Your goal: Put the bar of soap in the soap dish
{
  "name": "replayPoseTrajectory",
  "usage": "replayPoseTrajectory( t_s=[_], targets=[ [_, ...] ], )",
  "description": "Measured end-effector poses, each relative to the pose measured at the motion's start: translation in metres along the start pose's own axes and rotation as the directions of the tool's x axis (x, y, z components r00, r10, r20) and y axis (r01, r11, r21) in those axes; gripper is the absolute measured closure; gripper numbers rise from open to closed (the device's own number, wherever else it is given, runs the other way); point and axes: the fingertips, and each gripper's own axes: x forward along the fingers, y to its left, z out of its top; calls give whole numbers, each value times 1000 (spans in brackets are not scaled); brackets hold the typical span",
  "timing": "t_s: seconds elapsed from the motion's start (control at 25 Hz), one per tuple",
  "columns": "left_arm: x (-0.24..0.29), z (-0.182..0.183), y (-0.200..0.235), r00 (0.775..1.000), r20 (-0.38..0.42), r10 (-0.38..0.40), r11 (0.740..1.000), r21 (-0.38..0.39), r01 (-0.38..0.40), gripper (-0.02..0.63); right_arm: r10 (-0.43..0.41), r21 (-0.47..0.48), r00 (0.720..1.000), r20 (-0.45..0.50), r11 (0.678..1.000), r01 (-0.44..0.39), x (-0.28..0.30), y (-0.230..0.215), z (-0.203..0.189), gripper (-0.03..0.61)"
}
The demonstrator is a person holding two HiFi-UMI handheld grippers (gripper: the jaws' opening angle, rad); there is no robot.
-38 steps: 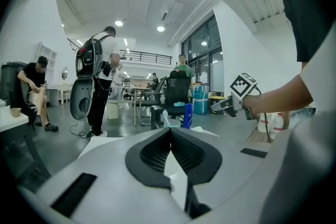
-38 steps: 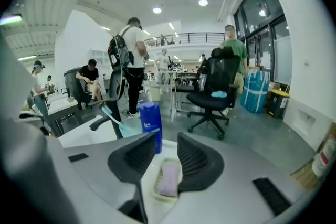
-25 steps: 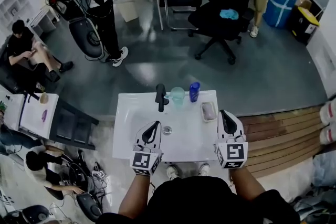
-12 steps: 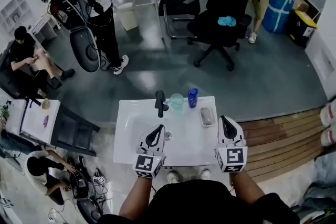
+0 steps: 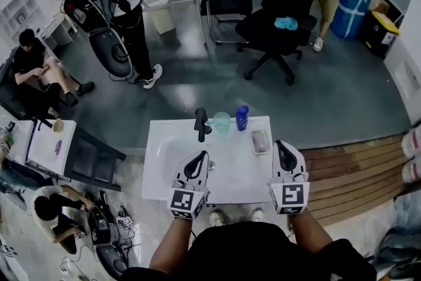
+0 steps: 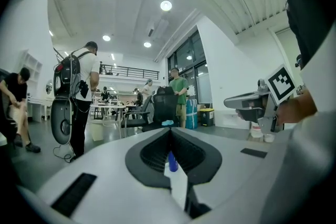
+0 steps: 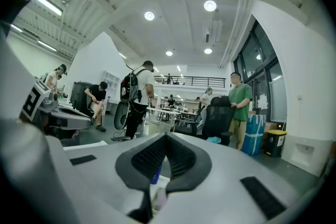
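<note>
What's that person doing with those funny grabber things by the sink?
A person stands at a white sink with a gripper in each hand. The left gripper and the right gripper hover over it, jaws shut, holding nothing. A pinkish bar of soap seems to lie in the soap dish at the back right, near a blue bottle.

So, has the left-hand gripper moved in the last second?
Yes, slightly: the left gripper has edged rightward, closer to the drain below the faucet.

Head view steeply down; gripper views level
</note>
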Motion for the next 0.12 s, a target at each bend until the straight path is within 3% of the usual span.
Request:
replayPoseTrajectory(
  t_s=[0.12],
  targets=[
    [2, 3, -4, 1000, 6, -5, 1000, 0, 5, 594, 5, -7, 1000, 4, 1000, -5, 1, -2, 3, 560]
  ],
)
